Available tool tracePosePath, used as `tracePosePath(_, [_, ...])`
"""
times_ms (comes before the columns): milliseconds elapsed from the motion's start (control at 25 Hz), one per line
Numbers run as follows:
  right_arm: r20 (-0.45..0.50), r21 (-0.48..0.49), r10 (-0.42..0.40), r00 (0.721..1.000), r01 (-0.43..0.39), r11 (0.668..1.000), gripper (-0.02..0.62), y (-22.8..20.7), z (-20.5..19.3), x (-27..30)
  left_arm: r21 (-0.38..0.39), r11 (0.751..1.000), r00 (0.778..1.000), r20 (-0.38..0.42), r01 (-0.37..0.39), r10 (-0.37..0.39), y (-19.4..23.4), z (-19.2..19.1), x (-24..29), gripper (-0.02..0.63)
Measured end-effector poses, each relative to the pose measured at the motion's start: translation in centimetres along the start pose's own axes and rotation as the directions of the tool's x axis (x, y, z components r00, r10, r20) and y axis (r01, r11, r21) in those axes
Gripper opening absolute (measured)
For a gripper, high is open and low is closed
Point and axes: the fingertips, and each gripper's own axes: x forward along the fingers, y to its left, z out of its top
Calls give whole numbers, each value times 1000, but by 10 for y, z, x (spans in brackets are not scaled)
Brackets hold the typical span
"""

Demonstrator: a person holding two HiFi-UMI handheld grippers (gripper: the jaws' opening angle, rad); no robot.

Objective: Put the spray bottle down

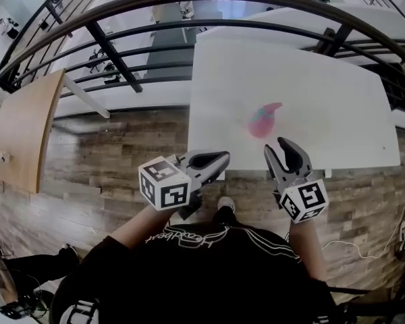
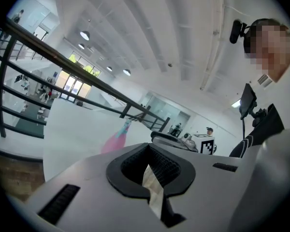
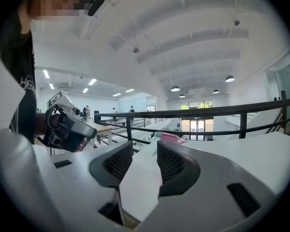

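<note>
While the pink, teal-topped spray bottle rests toward the table's near edge, the left gripper is closed and empty, and the right gripper is parted and empty.

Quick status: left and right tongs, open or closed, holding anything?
Left tongs: closed, empty.
Right tongs: open, empty.
The spray bottle lies on the table.

Bare table lies open all round the spray bottle; a black railing bounds its far side.

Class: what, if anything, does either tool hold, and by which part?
Nothing. The left tool and right tool are empty; the spray bottle lies on the table, apart from both.
</note>
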Motion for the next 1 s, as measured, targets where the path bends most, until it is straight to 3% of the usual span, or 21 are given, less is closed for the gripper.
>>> tracePosePath(280, [27,36,67,997,-68,997,132,112,27,-84,80,994,997,16,71,-72,-84,-22,-61,3])
tracePosePath(480, [19,84,88,996,-89,992,70,168,37,-132,105,989,994,15,107,-110,-136,-38,-95,3])
tracePosePath(840, [20,211,103,994,-105,972,33,224,37,-181,144,974,985,5,173,-175,-194,-60,-133,3])
tracePosePath(1000, [11,204,98,995,-98,974,26,230,40,-187,150,971,982,4,186,-188,-203,-60,-138,3])
